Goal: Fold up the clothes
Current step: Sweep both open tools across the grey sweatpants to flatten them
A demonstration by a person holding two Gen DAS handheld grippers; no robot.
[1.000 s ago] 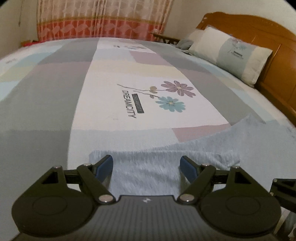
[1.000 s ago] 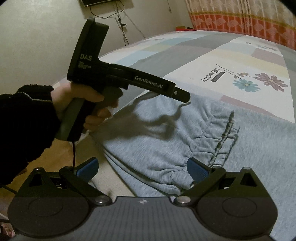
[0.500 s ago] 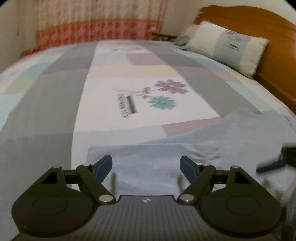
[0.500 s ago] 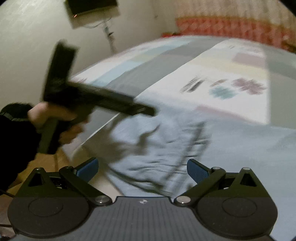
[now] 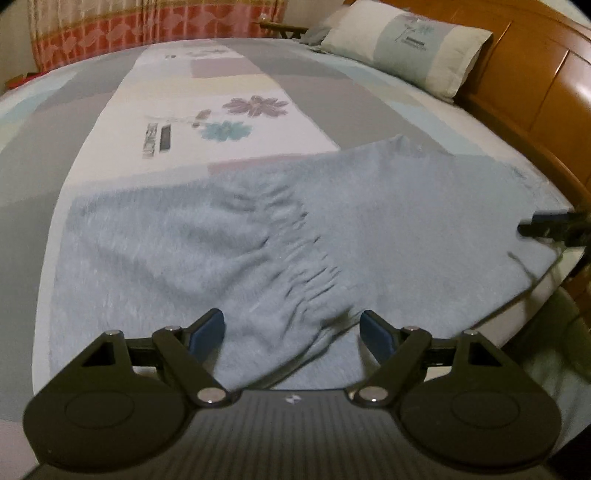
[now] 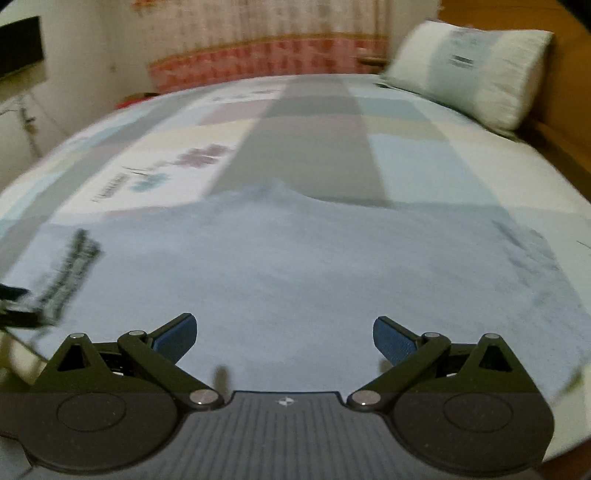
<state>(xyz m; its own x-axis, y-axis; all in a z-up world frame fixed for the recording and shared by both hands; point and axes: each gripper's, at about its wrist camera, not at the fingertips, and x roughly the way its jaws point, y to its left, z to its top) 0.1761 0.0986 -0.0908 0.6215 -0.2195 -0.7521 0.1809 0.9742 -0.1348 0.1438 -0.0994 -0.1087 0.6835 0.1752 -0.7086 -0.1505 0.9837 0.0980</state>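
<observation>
On the bed (image 5: 55,155), whose patchwork sheet of grey, white and pale blue panels carries a printed purple and teal flower motif (image 5: 240,118), a light grey-blue fleecy pair of trousers (image 5: 229,243) lies spread out flat near the closest edge of the mattress. Its gathered elastic waistband (image 5: 295,236) runs as a band of puckers across the middle of the cloth in the left wrist view, with smooth fabric on either side.

The left tongs (image 5: 291,330) hang above the near edge of the garment with their blue-padded fingers (image 5: 207,332) spread wide and nothing between them; the pads do not touch the cloth. The right tongs (image 6: 284,338) are likewise spread wide and empty, held over a smooth stretch of the same trousers. In the left wrist view the tip of the other tool (image 5: 546,223) pokes in at the right edge, low over the cloth.

A long white and pale teal pillow (image 5: 406,40) rests at the far right against an orange-brown wooden headboard (image 5: 535,74). A curtain with a red patterned band (image 5: 147,33) hangs beyond the far side of the bed. The right wrist view is smeared, so the dark streaked shape at its left edge may be the waistband, though I cannot be sure.
</observation>
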